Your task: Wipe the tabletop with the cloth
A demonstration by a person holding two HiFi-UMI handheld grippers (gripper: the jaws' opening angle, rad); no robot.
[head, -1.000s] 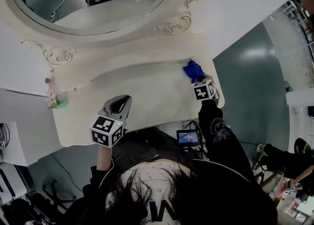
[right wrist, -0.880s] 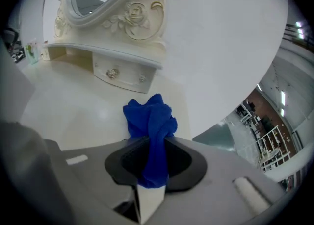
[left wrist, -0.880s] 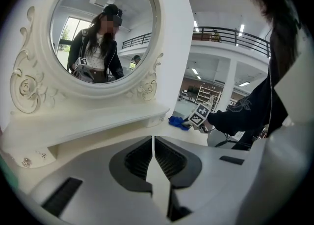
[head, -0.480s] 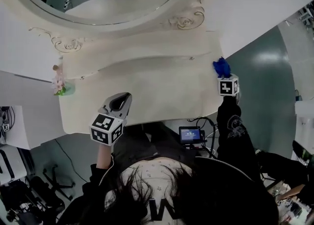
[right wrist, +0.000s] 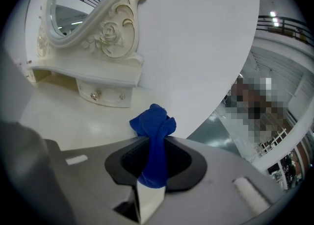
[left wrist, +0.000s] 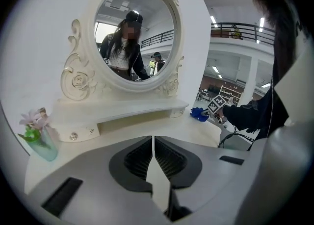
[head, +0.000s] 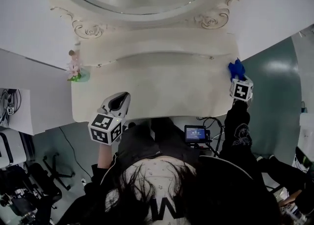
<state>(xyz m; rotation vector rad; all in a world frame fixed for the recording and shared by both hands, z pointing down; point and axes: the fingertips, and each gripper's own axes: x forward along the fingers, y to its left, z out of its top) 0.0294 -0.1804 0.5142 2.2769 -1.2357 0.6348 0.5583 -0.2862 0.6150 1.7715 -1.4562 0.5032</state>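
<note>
1. The right gripper point(head: 238, 76), carrying the bunched blue cloth point(head: 236, 68), has slid to the right edge of the cream tabletop point(head: 162, 87). The left gripper point(head: 119, 101) stays at the front-left.
2. Only the right gripper view shows its jaws clamped on the cloth. The left gripper view shows jaws nearly touching, nothing between.

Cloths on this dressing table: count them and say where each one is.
1. The blue cloth is clamped between the jaws of the right gripper, at the tabletop right edge. No other shows.

Head view steeply overhead, gripper views sharing tabletop point(head: 162, 87)
</note>
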